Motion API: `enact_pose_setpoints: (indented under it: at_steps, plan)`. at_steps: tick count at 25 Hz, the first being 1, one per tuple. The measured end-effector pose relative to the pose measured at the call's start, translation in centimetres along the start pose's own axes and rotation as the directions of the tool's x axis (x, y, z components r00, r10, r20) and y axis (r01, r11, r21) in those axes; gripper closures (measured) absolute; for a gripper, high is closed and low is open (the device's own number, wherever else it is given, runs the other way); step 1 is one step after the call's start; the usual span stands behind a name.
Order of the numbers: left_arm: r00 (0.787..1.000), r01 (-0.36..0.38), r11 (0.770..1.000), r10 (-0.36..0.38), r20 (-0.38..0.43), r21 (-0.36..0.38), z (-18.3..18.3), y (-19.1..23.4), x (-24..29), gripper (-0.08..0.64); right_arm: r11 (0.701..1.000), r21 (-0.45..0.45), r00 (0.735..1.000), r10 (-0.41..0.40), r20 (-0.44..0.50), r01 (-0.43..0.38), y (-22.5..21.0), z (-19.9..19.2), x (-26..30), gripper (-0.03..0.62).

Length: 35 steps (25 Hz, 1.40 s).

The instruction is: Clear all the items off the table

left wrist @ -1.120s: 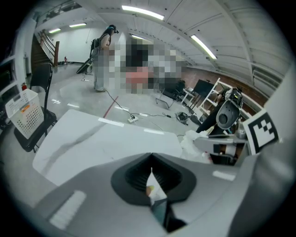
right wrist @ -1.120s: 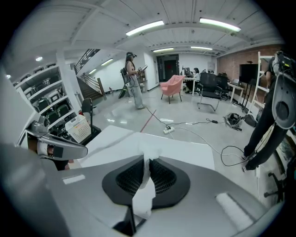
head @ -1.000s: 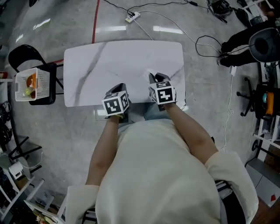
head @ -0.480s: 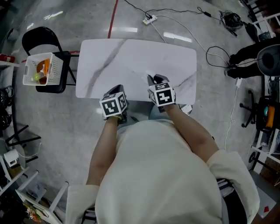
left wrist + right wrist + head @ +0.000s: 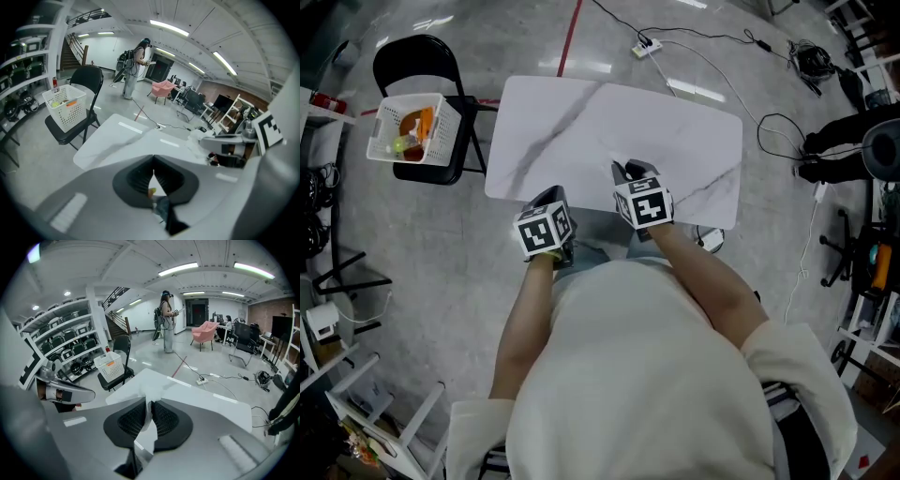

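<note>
Well, white tissue (image 5: 147,417) (in right tool (image 5: 148,403))

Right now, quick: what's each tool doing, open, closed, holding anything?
Left tool: closed, nothing between its jaws.
Right tool: closed on a crumpled white sheet, tissue or paper.

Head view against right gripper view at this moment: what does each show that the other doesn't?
Only the head view shows the person's torso from above. Only the right gripper view shows the right gripper with jaws shut on a white crumpled sheet, plus storage shelves, a standing person and a pink armchair. Both show the white table, the white basket on the black chair, and the left gripper.
</note>
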State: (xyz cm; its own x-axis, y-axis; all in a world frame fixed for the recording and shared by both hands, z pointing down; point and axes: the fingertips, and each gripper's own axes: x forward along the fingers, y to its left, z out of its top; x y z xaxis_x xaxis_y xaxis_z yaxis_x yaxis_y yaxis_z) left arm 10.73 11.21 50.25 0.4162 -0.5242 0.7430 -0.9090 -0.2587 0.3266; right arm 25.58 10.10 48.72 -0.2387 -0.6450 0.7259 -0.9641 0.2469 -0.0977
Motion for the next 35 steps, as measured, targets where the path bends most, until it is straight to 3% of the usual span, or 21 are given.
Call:
enact_pose_setpoints:
  at_steps: [15,35]
  plan:
    - [1.000,-0.010,1.000,0.011,0.007,-0.018,-0.7,9.0,-3.7,0.552,1.000,-0.024,1.000,0.015,-0.005,-0.015,9.2,1.1,2.9,0.571]
    - [0.987,-0.128,0.975,0.144,0.077,-0.181,0.2,16.9,-7.1,0.552,0.971,-0.154,0.984,0.180,-0.015,-0.180,18.0,5.4,6.8,0.571]
